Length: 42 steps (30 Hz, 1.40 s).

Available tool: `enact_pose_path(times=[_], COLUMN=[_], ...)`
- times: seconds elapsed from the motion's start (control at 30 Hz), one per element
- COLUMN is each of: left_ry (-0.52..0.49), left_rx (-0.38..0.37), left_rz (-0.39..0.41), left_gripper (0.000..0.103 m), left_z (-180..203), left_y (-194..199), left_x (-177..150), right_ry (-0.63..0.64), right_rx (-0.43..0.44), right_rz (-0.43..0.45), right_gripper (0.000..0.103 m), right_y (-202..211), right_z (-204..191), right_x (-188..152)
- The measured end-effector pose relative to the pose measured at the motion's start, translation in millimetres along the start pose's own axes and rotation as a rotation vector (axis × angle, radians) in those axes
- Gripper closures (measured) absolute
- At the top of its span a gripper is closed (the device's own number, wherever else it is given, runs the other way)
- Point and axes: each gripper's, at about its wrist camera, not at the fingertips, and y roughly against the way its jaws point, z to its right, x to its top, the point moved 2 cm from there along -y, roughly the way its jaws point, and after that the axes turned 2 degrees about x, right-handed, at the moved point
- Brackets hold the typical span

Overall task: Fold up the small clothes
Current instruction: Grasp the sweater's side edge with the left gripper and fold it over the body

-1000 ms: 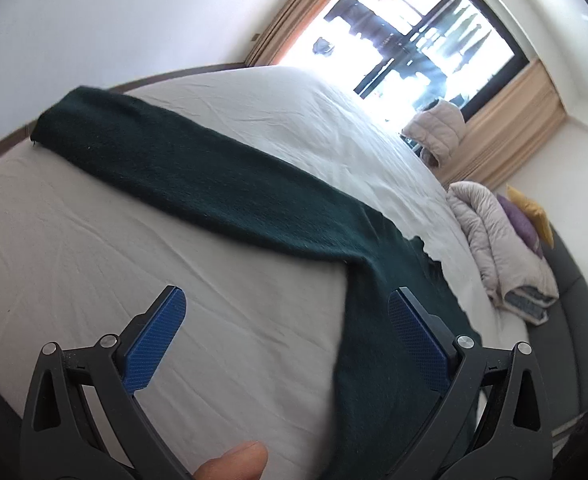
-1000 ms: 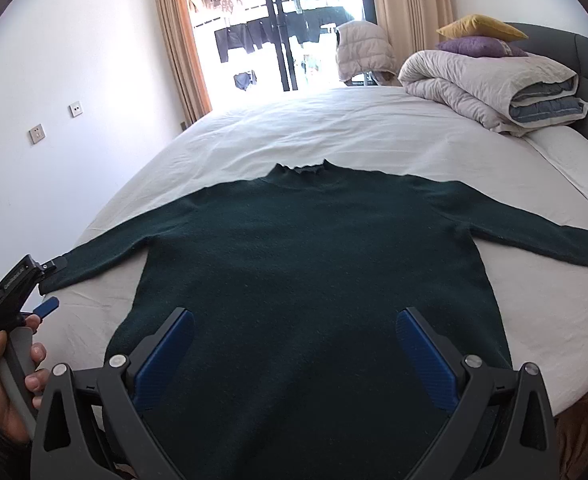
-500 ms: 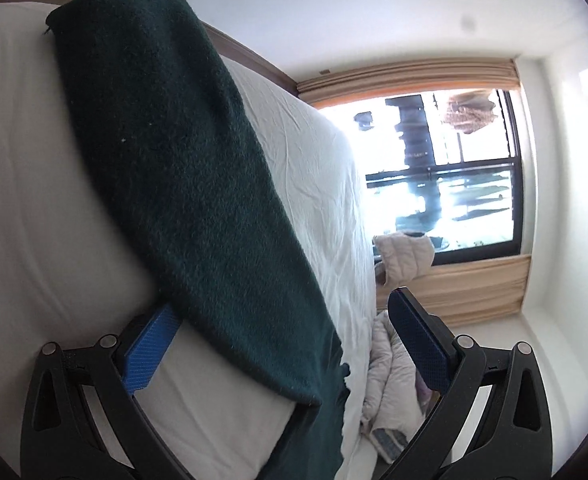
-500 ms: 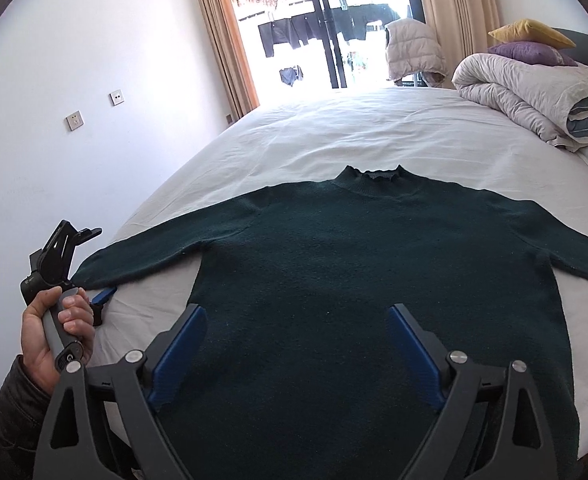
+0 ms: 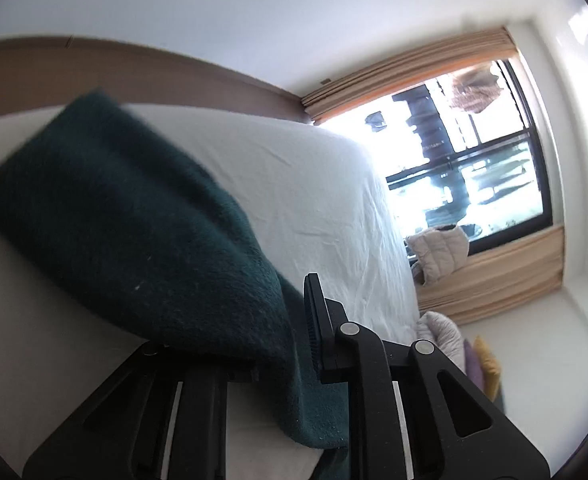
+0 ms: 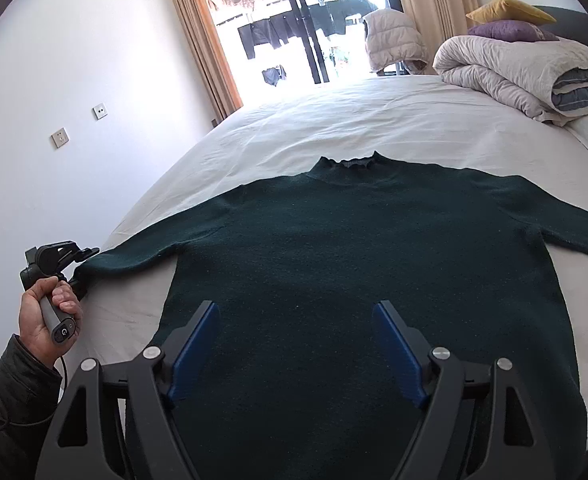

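Note:
A dark green sweater (image 6: 374, 264) lies flat on the white bed (image 6: 394, 128), collar away from me, both sleeves spread out. My left gripper (image 6: 82, 258) is at the end of the left sleeve (image 6: 134, 254), at the bed's left edge. In the left wrist view its jaws are closed on the sleeve (image 5: 154, 232), which drapes over the left finger and hides it. My right gripper (image 6: 296, 350) is open and empty, hovering over the sweater's lower body.
A folded duvet (image 6: 526, 72) with purple and yellow pillows (image 6: 506, 20) lies at the bed's far right. A padded vest (image 6: 394, 38) hangs by the window. A white wall with sockets (image 6: 60, 136) runs along the left.
My left gripper has moved onto the left sleeve end and closed on it. The right gripper's jaws have narrowed a little and it has shifted slightly forward over the sweater.

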Motion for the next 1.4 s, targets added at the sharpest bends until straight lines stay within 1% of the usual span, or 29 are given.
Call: enact_pose_path(times=[0.07,0.17,0.23,0.3,0.37,0.4,0.47,0.5,0.53,0.57,0.6,0.63,0.7,0.77,0.8,0.83,0.87,0.93,1.0,1.03,1.07,1.1,1.13,1.17,1.23,1.27,1.3,1.4], left_ry=[-0.168,-0.487,-0.740,-1.023,-1.281,-1.390,-1.622,-1.732,-1.835,-1.915,-1.955,-1.975,-2.019,-2.073,-2.100,-2.124,-2.146,-2.163,-2.130,-2.104,-2.084,-2.072,-2.067,-2.064,-2.054,-2.049,-2.041,-2.020], left_rx=[0.000,0.012,0.035,0.082,0.149,0.184,0.280,0.340,0.398,0.431,0.432,0.423,0.437,0.449,0.451,0.452,0.456,0.458,0.448,0.441,0.434,0.429,0.427,0.427,0.428,0.426,0.421,0.401], left_rz=[0.023,0.048,0.051,0.026,-0.019,-0.033,-0.052,-0.049,-0.028,0.049,0.098,0.100,0.105,0.137,0.166,0.191,0.209,0.225,0.196,0.177,0.167,0.163,0.164,0.165,0.167,0.164,0.161,0.139], left_gripper=[0.087,0.086,0.086,0.086,0.086,0.086,0.086,0.086,0.086,0.086,0.086,0.086,0.085,0.085,0.085,0.085,0.085,0.085,0.085,0.085,0.085,0.085,0.085,0.085,0.086,0.086,0.086,0.088], left_z=[48.0,131.6,180.8,214.6,222.4,215.6,192.5,179.4,164.2,155.8,153.8,153.7,150.0,145.0,144.0,135.3,134.8,128.8,123.2,124.1,127.2,127.0,137.0,139.0,139.4,139.0,134.9,134.2], left_y=[2.3,-4.7,-17.5,-33.4,-55.2,-64.0,-88.6,-98.0,-107.2,-108.6,-106.0,-103.7,-103.7,-100.0,-97.3,-103.6,-102.9,-107.0,-98.3,-94.0,-81.9,-81.7,-80.9,-80.2,-76.1,-73.8,-64.1,-58.3], left_x=[-5.9,-44.6,-92.1,-161.5,-235.7,-271.1,-331.8,-355.8,-372.8,-382.7,-386.4,-386.4,-383.1,-382.5,-387.6,-393.4,-398.9,-398.1,-411.4,-413.5,-422.8,-422.4,-425.3,-426.5,-431.5,-433.8,-441.2,-444.6], right_ry=[-0.030,-0.077,-0.101,-0.119,-0.135,-0.141,-0.149,-0.152,-0.152,-0.148,-0.142,-0.136,-0.133,-0.130,-0.120,-0.102,-0.076,-0.002,0.136,0.227,0.326,0.415,0.493,0.559,0.676,0.723,0.763,0.891], right_rx=[-0.004,-0.012,-0.019,-0.030,-0.040,-0.047,-0.058,-0.064,-0.067,-0.068,-0.072,-0.076,-0.077,-0.061,-0.055,-0.054,-0.051,-0.018,0.017,0.023,0.027,0.032,0.040,0.051,0.062,0.046,0.023,-0.015], right_rz=[0.005,0.014,0.021,0.030,0.042,0.048,0.058,0.059,0.058,0.059,0.064,0.072,0.088,0.099,0.107,0.112,0.113,0.085,0.038,0.025,0.008,-0.024,-0.065,-0.105,-0.213,-0.256,-0.294,-0.413], right_gripper=[0.022,0.022,0.022,0.022,0.022,0.022,0.022,0.022,0.021,0.021,0.020,0.018,0.014,0.014,0.014,0.013,0.011,0.011,0.011,0.011,0.011,0.011,0.011,0.011,0.011,0.013,0.013,0.015], right_y=[1.3,3.8,5.6,8.1,11.5,13.6,17.1,18.4,18.6,18.5,17.8,17.4,14.4,10.5,9.3,7.6,5.1,-4.4,-19.5,-26.9,-36.6,-48.3,-61.5,-74.7,-104.8,-119.7,-133.5,-168.2], right_z=[11.4,29.4,41.2,53.1,64.7,70.3,80.9,86.3,90.5,94.1,96.3,98.6,100.6,98.9,96.9,93.2,87.3,68.0,34.5,11.8,-11.0,-32.8,-53.6,-73.3,-107.0,-119.9,-130.0,-154.5], right_x=[-1.6,-3.2,-3.4,-3.2,-1.0,0.5,4.2,6.5,9.1,12.7,17.2,22.3,34.2,47.6,54.3,61.6,69.8,89.7,108.6,115.2,120.8,124.4,126.7,127.6,124.8,123.7,121.9,108.1])
